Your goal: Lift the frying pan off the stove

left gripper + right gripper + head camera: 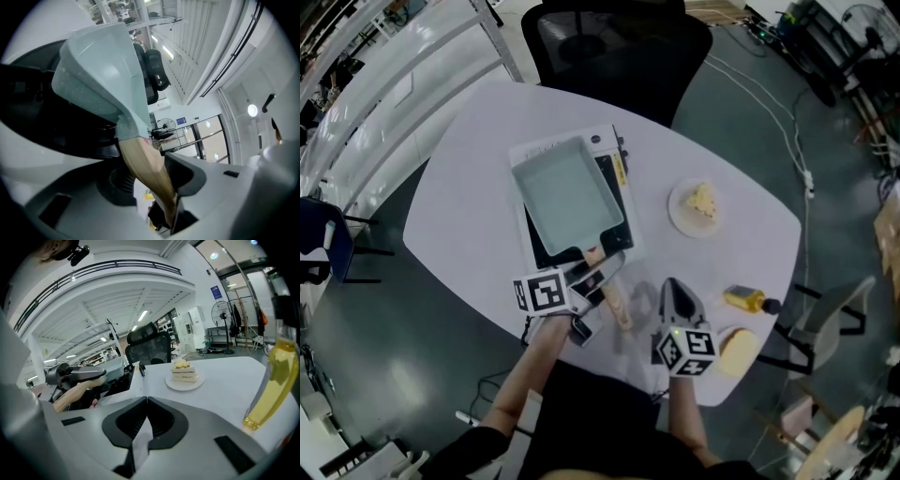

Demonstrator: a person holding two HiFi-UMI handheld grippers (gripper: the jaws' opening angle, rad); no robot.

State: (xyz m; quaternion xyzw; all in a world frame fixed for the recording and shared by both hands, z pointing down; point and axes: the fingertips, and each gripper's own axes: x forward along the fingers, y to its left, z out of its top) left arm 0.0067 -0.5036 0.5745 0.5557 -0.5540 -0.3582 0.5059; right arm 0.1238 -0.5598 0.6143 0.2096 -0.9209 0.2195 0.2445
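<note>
A pale green rectangular frying pan [567, 192] sits on a black stove [546, 246] in the middle of the white table [469, 187]. Its wooden handle [617, 298] points toward me. My left gripper [605, 272] is at that handle. In the left gripper view the handle [147, 168] runs between the jaws with both pads against it, and the pan [105, 70] fills the view beyond. My right gripper [680, 295] is to the right of the handle, near the table's front edge. Its jaws [146, 401] are shut with nothing between them.
A plate with a slice of cake [696, 206] stands right of the stove. A bottle of yellow oil [748, 300] lies near the right edge, close to my right gripper. A black office chair [619, 47] stands behind the table.
</note>
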